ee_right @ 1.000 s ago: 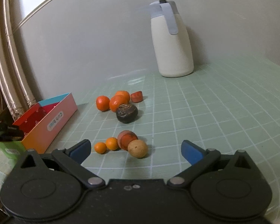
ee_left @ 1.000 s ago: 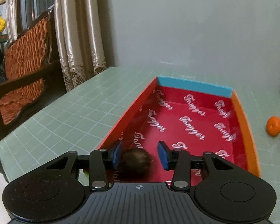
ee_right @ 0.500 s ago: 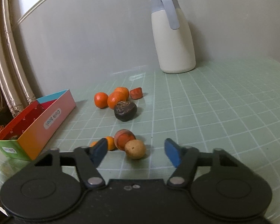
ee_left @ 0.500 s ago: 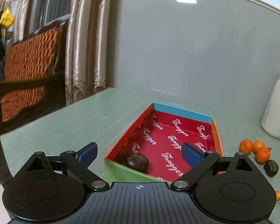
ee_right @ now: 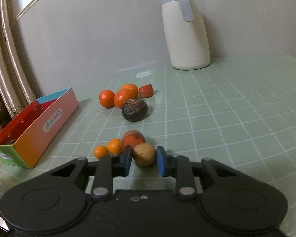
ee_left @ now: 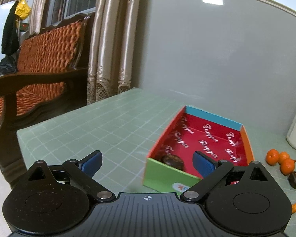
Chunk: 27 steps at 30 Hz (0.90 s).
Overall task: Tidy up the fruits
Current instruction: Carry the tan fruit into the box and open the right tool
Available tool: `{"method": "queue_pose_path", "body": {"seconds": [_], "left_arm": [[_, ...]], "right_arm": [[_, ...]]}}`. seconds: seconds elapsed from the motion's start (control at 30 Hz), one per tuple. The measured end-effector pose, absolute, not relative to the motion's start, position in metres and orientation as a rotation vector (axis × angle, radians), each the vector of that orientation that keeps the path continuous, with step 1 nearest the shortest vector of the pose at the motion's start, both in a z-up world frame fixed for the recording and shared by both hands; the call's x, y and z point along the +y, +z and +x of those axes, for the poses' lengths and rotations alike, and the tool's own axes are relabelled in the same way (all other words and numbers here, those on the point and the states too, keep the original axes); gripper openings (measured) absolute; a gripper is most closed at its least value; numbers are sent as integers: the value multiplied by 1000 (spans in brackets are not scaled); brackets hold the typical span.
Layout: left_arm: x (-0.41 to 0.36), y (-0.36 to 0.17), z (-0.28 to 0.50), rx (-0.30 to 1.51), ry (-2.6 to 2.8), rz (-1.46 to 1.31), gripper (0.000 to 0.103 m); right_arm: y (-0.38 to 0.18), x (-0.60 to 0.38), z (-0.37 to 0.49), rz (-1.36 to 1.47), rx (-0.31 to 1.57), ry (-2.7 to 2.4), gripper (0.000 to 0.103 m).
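Note:
A red-lined cardboard box sits on the green grid table; a dark brown fruit lies in its near corner. My left gripper is open and empty, pulled back above the box's near end. In the right wrist view my right gripper has its pads on both sides of a tan round fruit on the table, nearly closed on it. A reddish fruit and two small oranges touch it on the left. Further back lie three tangerines, a red piece and a dark fruit.
A white thermos jug stands at the back by the wall. The box also shows at the left in the right wrist view. A wooden sofa and curtains stand beyond the table's left edge.
My left gripper opened, left the dark fruit in the box and drew back upward. My right gripper moved down to the tan fruit and narrowed around it.

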<state>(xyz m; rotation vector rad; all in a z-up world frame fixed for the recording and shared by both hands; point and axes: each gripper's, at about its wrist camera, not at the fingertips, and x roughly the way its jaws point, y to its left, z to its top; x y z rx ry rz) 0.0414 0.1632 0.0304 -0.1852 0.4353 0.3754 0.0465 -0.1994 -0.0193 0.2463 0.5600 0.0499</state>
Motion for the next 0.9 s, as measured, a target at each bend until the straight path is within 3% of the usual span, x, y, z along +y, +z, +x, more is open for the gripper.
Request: {"method": "queue_pose_path", "body": {"seconds": [0.37,0.9], "left_arm": [[209,27,18,419,497,-247,100],[282,9,-17,419,634,-347,100]], "right_arm": [[0,-168,37,207,453,185,26],[31,-19,85,92,439,492,26]]}}
